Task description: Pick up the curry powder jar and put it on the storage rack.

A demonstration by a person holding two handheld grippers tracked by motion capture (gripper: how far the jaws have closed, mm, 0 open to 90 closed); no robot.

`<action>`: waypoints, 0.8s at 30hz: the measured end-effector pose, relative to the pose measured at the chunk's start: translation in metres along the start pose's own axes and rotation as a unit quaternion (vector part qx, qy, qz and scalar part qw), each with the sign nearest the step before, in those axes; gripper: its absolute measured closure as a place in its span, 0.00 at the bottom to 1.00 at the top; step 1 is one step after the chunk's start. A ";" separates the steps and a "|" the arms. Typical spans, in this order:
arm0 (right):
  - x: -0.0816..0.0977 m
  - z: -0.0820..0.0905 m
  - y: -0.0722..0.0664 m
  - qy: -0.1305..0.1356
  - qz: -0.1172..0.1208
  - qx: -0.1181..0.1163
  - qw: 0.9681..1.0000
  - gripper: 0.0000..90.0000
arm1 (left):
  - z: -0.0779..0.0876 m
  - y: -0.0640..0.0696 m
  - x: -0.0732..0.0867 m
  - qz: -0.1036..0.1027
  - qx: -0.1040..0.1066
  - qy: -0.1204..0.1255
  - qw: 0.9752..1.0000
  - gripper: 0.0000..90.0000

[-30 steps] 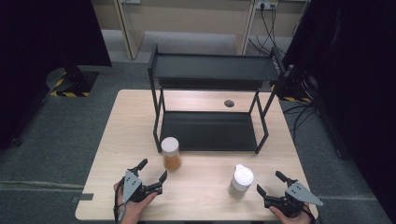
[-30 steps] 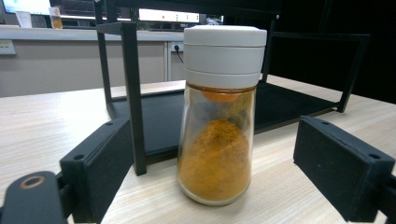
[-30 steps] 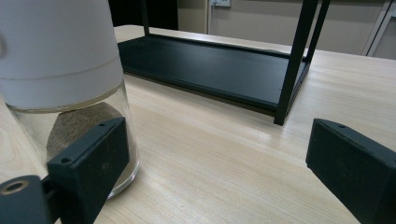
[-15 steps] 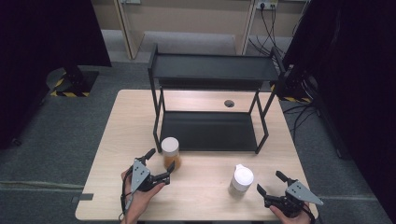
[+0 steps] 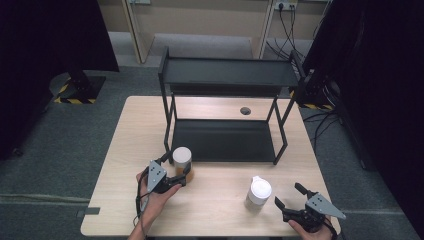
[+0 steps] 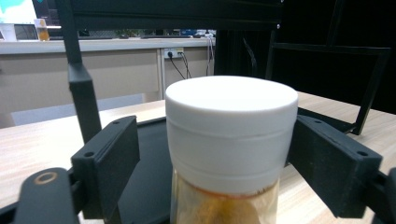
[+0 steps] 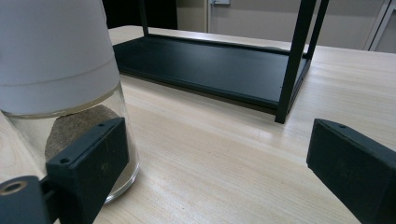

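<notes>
Left gripper view: your left claw (image 6: 229, 158) wide around white-lidded jar (image 6: 232, 140), base cut off; right claw (image 5: 292, 197) wide beside bottle (image 5: 258, 194).

Looks like a lab/test room. Wooden table (image 5: 220, 200) on grey carpet (image 5: 75, 135), wall sockets (image 5: 282, 6) w/ cables, hazard-striped stand base (image 5: 80, 92), dark curtains (image 5: 45, 35).
</notes>
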State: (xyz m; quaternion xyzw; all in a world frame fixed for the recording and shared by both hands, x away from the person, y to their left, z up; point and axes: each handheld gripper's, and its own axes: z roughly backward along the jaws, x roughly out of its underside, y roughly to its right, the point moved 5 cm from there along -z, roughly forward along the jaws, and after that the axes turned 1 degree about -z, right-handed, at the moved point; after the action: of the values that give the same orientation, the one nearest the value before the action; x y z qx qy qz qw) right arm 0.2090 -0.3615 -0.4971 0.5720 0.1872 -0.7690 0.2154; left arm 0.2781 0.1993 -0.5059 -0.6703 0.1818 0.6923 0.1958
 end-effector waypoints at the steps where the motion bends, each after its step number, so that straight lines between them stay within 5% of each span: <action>1: 0.000 0.000 0.000 0.000 0.000 0.000 1.000 0.07 | 0.000 0.000 0.000 0.000 0.000 0.000 1.000 0.20; 11: 0.000 0.000 0.000 0.000 -0.002 0.000 1.000 0.07 | -0.009 0.002 -0.003 -0.016 0.009 0.001 1.000 0.35; 24: 0.000 0.000 0.000 0.001 -0.001 0.000 1.000 0.07 | -0.007 0.011 -0.014 -0.010 0.008 0.007 1.000 0.37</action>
State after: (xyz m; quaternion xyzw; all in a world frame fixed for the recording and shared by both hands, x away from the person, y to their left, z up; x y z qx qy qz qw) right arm 0.2089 -0.3618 -0.4973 0.5724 0.1879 -0.7688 0.2145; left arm 0.2789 0.1862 -0.4924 -0.6750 0.1821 0.6843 0.2073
